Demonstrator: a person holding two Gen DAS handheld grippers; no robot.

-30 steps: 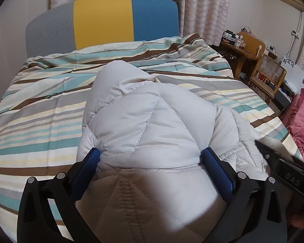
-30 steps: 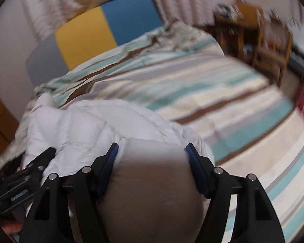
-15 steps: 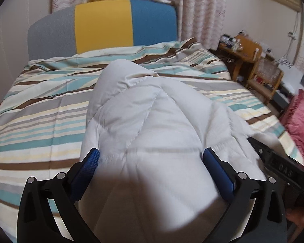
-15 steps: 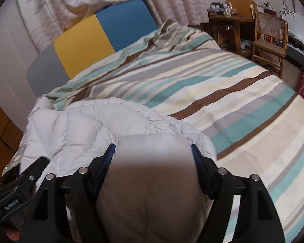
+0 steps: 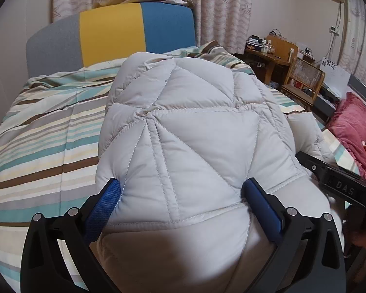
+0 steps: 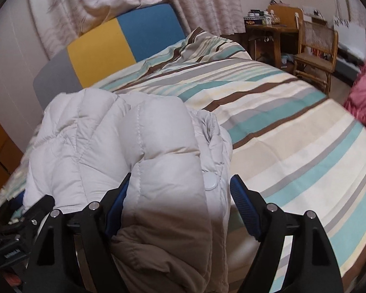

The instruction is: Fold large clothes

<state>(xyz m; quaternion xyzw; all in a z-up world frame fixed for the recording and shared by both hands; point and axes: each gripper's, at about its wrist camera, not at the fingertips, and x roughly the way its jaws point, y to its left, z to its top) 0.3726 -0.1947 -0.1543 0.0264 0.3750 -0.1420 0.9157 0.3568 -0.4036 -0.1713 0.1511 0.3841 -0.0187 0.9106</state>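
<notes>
1. Our left gripper [image 5: 181,202] pinches the puffy jacket [image 5: 190,131]; our right gripper's [image 6: 179,195] jaws are opening, right pad clear.
2. The jacket is bunched on the striped bed [image 6: 292,131].
3. Light, soft, slippery: we'd grip stitched seams.

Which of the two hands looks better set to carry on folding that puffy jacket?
Probably the left gripper: both blue fingers press into the quilted jacket. The right gripper is opening, and one finger already stands clear of the fabric.
</notes>
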